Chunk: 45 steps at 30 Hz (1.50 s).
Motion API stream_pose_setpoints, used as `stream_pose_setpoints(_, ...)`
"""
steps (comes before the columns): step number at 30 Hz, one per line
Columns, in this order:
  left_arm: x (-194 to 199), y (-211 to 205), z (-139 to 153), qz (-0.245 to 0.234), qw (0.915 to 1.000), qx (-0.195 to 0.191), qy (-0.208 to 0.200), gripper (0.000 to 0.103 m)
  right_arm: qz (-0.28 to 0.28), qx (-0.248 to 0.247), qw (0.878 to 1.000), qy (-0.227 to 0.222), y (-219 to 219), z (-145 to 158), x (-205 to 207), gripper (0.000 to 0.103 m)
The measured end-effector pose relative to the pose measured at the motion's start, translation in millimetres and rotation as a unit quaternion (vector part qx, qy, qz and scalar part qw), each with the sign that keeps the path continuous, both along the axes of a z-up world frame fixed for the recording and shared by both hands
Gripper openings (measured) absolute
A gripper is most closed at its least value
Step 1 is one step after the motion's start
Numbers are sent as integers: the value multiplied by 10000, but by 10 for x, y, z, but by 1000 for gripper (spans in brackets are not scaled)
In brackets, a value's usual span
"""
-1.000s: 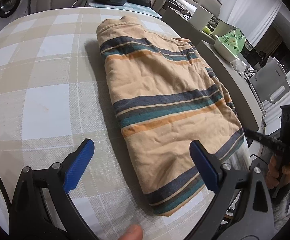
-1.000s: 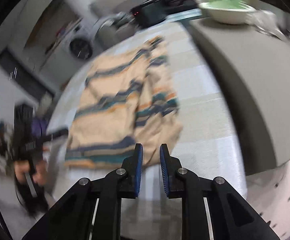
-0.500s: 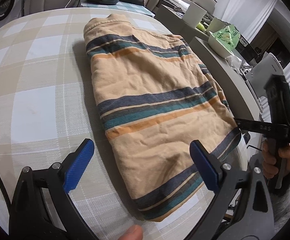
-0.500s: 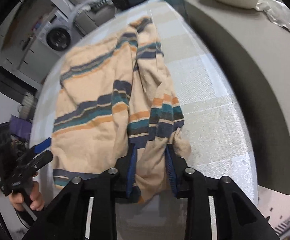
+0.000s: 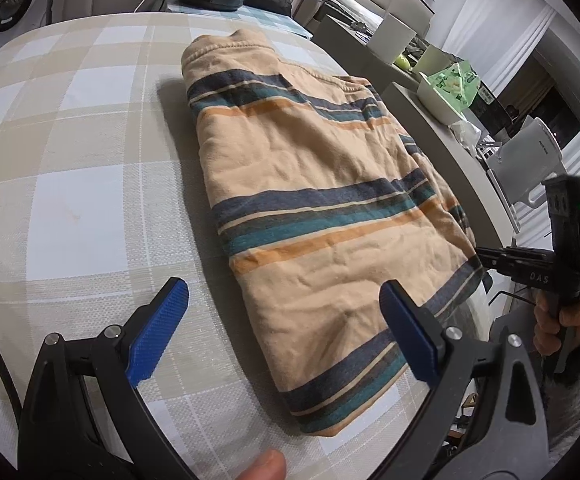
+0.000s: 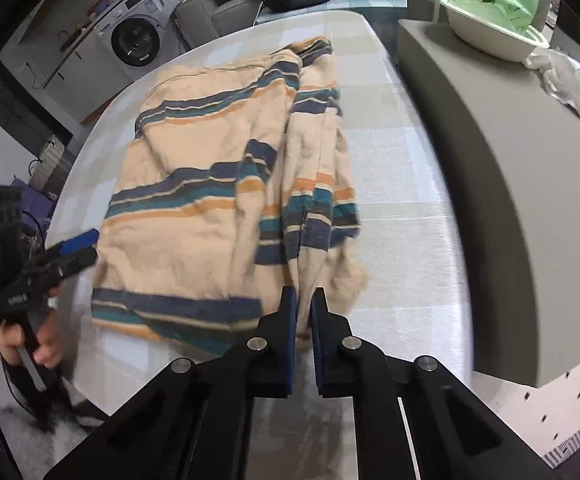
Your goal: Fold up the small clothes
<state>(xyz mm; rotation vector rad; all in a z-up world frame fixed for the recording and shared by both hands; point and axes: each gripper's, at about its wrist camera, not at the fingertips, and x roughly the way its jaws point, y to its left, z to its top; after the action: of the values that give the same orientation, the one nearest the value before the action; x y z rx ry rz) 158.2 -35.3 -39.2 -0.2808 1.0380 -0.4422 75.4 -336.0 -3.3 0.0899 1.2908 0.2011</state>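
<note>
One garment on the job: a soft peach cotton shirt with navy, teal and orange stripes (image 5: pixel 321 200), lying partly folded on the beige-and-white checked tabletop (image 5: pixel 70 152), near its right-hand edge by the grey counter (image 6: pixel 509 200)

Handling, as a judgement: light, limp, no stiffness, so it will drape and bunch wherever it is lifted; weave looks grippy rather than slick, nothing fragile. Best hold is a hem, cuff or fold edge, a thin pinch through few layers, not the thick middle

Look: main body flat and mildly wrinkled, collar end at the far side, striped hem nearest. In the right wrist view a long striped part (image 6: pixel 313 184), probably a sleeve, lies rumpled along the right side, its end bunched

Right hand-held gripper (image 6: pixel 303 308): blue pads pressed together, pinching the bunched end of that part

Left hand-held gripper (image 5: pixel 286 332): jaws spread wide, hovering over the near hem, touching nothing
</note>
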Motion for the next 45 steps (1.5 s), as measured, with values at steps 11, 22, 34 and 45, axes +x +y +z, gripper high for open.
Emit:
stream_pose_setpoints(11, -5, -50, 18, -46, 10000, -6, 15, 95, -295, 628, 9974, 180, -234, -8, -85, 19)
stream_pose_setpoints(22, -6, -114, -54, -82, 9998, 70, 141, 95, -351, 628, 9974, 20, -218, -55, -145, 6)
stream_pose_setpoints(34, 203, 78, -140, 308, 9940, -976, 387, 82, -555, 580, 9930, -872, -344, -35, -86, 55)
stream_pose_setpoints(45, 288, 305, -209, 618, 9874, -1426, 313, 10, -445, 1259, 9896, -539, 82, -443, 139, 15)
